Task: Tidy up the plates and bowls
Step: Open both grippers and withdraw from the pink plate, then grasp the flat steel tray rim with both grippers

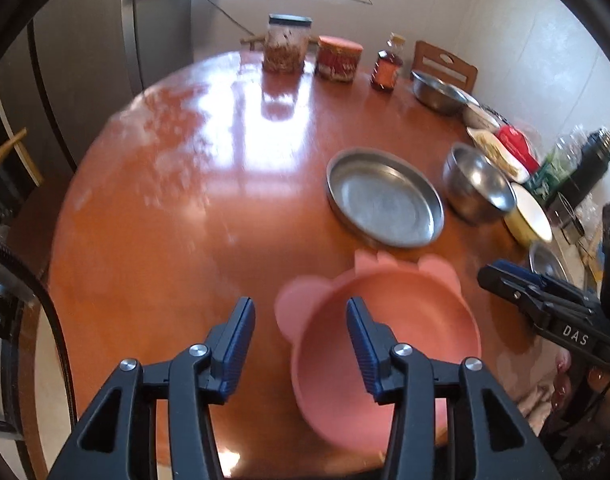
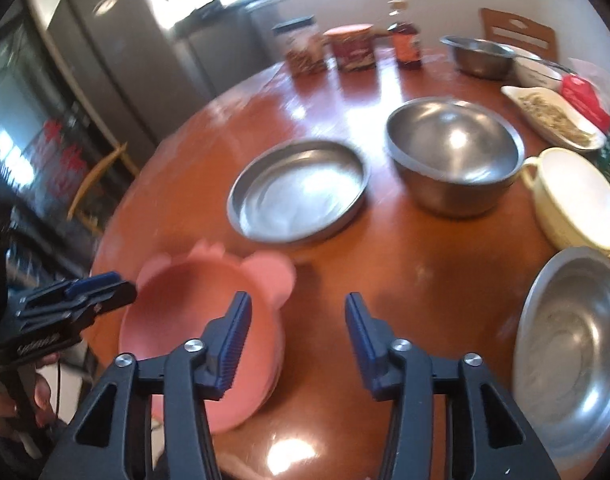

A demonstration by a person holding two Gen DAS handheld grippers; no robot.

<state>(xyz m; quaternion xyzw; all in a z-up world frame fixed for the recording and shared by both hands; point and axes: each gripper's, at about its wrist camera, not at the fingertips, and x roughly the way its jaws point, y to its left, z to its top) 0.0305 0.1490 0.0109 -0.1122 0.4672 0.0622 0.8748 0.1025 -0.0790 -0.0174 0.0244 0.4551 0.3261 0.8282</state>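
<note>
My left gripper (image 1: 299, 316) hangs open over the round wooden table (image 1: 185, 200), its right finger above the pink eared bowl (image 1: 385, 344). My right gripper (image 2: 297, 316) is open too, that bowl just left of it, a steel plate (image 2: 301, 192) beyond.

A round reddish-brown wooden table (image 1: 185, 220) fills most of both views, glossy with window glare. At its far edge, top centre of the frame, stand three containers in a row: a clear jar with a black lid (image 1: 285, 44), a squat red-lidded tub (image 1: 338, 58) just right of it, and an amber bottle (image 1: 386, 65) further right. A wooden chair back (image 1: 445, 64) rises behind the table at upper right. At the right edge sit a red packet (image 1: 515, 142) and a dark flask (image 1: 591, 160). A tall grey refrigerator (image 2: 117, 60) occupies the upper left of the right-wrist view.
</note>
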